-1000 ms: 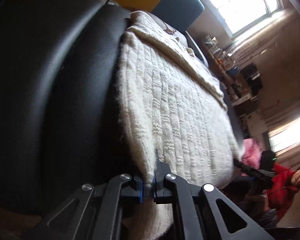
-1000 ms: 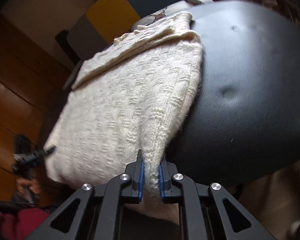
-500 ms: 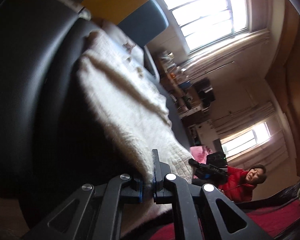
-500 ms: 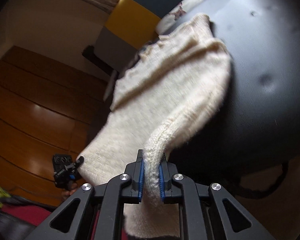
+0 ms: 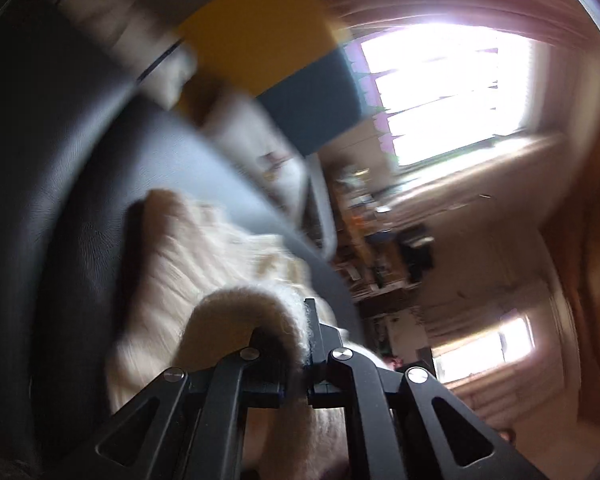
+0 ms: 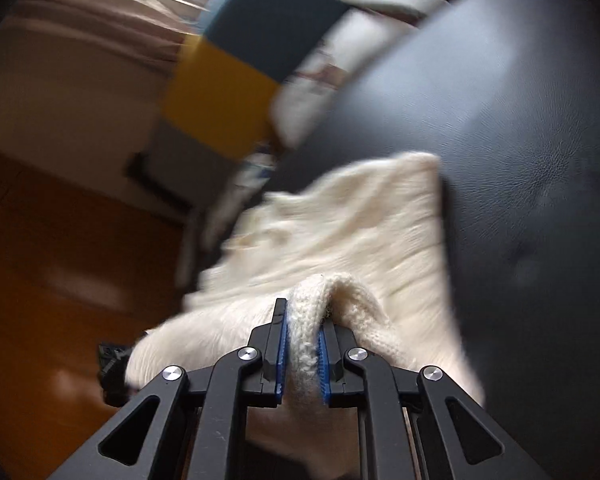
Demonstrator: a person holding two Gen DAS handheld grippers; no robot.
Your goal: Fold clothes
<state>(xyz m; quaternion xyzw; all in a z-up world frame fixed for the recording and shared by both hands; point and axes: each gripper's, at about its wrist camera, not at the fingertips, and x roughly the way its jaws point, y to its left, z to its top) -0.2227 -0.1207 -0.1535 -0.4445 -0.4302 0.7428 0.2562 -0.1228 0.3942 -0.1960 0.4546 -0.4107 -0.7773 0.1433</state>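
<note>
A cream knitted sweater [image 6: 360, 232] lies on a black leather seat [image 6: 532, 128], its near edge lifted and curling over toward the far end. My right gripper [image 6: 303, 344] is shut on the thick ribbed hem, which bulges up between the blue pads [image 6: 281, 356]. In the left wrist view the same sweater [image 5: 188, 264] is blurred by motion, and my left gripper [image 5: 300, 344] is shut on a rolled fold of its hem. The far half of the sweater rests flat on the black seat [image 5: 60, 184].
A yellow and teal cushion [image 6: 244, 64] stands behind the seat, with pale fabric [image 6: 320, 80] beside it. Bright windows [image 5: 440, 92] and cluttered shelves [image 5: 380, 240] fill the right of the left wrist view. Wood panelling [image 6: 52, 280] lies left of the seat.
Both grippers have lifted the sweater's near hem and carried it forward over the body, so the garment looks shorter and doubled. Both cameras have tilted upward.
</note>
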